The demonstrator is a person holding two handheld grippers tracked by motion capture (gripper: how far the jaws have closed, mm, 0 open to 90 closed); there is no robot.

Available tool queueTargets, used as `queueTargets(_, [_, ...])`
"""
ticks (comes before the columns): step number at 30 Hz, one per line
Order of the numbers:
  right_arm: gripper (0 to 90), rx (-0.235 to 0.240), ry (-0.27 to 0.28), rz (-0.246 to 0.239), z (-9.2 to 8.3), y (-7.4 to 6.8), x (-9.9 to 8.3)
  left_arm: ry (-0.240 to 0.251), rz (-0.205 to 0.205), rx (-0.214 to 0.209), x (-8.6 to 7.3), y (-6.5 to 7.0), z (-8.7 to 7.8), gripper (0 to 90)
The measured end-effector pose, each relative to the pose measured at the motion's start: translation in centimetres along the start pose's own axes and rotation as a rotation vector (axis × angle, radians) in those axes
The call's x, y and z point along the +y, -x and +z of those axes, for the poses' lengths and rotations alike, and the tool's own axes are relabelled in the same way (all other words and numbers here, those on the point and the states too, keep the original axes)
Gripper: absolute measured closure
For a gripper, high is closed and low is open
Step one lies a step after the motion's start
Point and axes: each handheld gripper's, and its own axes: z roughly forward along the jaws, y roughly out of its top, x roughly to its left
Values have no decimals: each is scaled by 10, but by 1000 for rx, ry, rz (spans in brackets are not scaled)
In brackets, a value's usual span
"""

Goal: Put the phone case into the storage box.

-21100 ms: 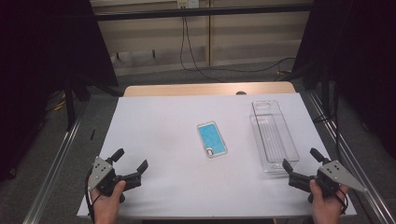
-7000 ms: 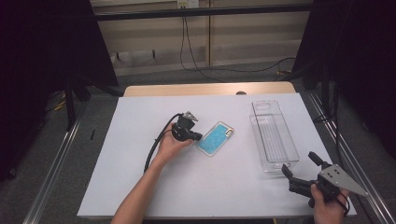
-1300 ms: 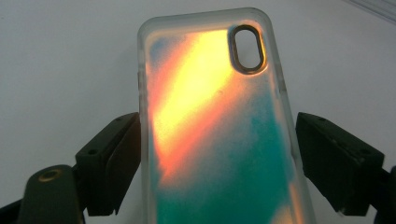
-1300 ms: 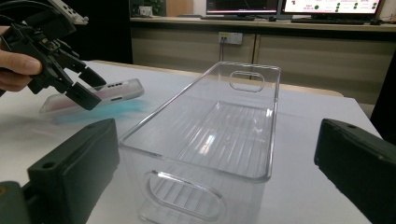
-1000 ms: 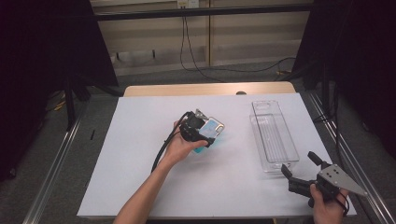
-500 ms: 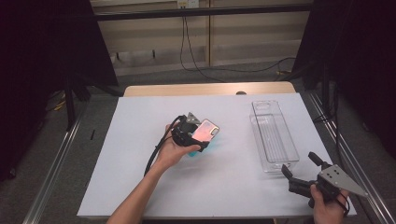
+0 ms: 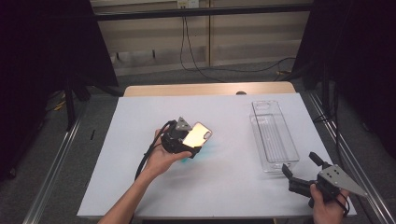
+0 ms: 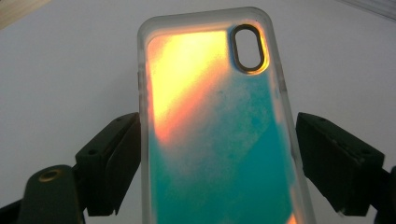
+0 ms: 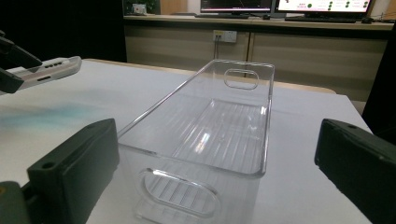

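Left gripper (image 7: 189, 142) clamps the phone case (image 8: 215, 126) above the table (image 7: 140, 116)

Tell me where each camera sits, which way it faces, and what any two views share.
High view: above the table's near side, looking forward and down at the white table; both forearms and hands enter from below.
Left gripper view: rides the left tool, looking along its jaws at the phone case held between them.
Right gripper view: rides the right tool, low, facing the clear bin; jaws open.
Shared: the high and right gripper views both show the bin and lifted case.
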Motion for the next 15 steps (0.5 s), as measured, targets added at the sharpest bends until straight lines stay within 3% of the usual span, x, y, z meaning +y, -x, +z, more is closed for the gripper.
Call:
queueTargets(5, [0,7,-4,1,1,-1,0,13,-20,22,-10,2,-8,167])
queueTargets(8, [0,13,-8,4,1,-2,0,6,-12,46,-14,4,-13,167])
queueTargets(12, [0,16,-15,0,2,-3,-1,26,-21,56,-19,5,-19,167])
queueTargets(15, [0,24,-24,0,3,-5,-1,14,-34,58,-25,7,-22,167])
